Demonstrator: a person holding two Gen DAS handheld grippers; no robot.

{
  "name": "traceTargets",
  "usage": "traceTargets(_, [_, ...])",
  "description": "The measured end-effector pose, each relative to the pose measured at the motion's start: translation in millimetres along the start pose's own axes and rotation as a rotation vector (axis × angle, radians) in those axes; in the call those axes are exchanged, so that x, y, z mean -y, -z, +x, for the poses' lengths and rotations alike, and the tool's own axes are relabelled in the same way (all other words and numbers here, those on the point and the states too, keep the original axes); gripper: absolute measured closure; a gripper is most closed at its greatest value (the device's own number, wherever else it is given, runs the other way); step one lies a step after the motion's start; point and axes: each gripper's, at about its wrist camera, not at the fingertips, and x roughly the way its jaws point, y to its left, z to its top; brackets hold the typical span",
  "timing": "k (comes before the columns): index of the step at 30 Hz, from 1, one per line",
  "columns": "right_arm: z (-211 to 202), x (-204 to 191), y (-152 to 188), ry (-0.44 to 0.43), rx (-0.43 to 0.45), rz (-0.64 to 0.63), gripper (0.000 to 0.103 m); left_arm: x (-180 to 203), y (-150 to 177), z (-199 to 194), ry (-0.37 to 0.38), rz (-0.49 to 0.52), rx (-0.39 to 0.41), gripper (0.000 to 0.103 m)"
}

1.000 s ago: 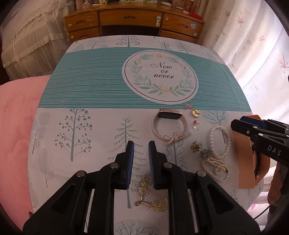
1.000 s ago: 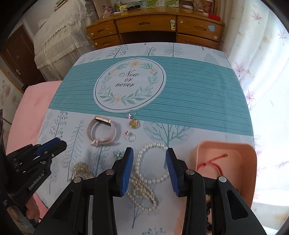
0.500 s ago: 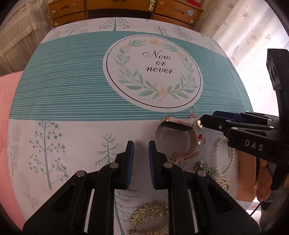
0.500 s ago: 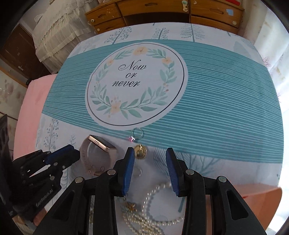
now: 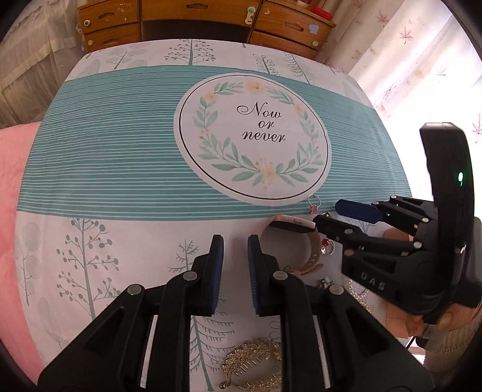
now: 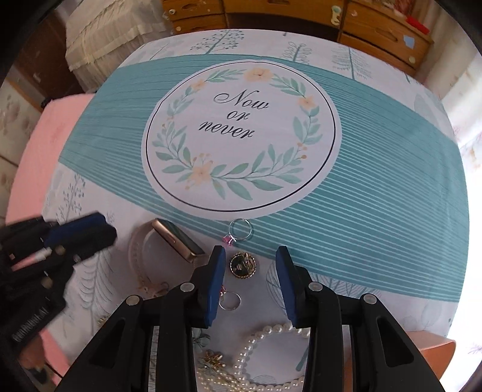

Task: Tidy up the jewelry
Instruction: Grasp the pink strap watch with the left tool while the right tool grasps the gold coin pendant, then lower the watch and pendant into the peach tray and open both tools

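Note:
Jewelry lies on the patterned tablecloth. In the right wrist view my right gripper is open, its jaws on either side of a round gold brooch. A silver ring with a pink stone lies just beyond it, another ring lies nearer, and pearl strands nearer still. A pink-strapped watch lies to the left. In the left wrist view my left gripper is open with a narrow gap and empty, left of the watch. A gold leaf hair comb lies below it.
A peach tray stands at the near right table edge. A wooden dresser stands beyond the table's far end. A pink bedspread lies to the left, curtains to the right.
Both grippers have moved forward over the table. The right gripper has come from above the pearls to the gold brooch. The left one has moved past the hair comb.

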Motion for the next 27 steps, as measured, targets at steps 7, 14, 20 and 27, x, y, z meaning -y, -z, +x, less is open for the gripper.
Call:
traceTargets(7, [-1, -12, 10, 0.073, 0.039, -0.085, 0.084, 13, -3, 13, 0.014, 0.064, -0.041, 0.089])
traceTargets(14, [-17, 13, 24, 0.032, 0.071, 0.001, 0.084, 27, -8, 32, 0.004, 0.112, -0.085, 0.089])
traceTargets(20, [-45, 42, 45, -0.001, 0.107, 0.082, 0.084, 37, -11, 41, -0.030, 0.164, -0.095, 0.089])
traceTargets(27, [-90, 69, 80, -0.064, 0.180, 0.181, 0.084, 40, -7, 27, -0.053, 0.143, -0.059, 0.102])
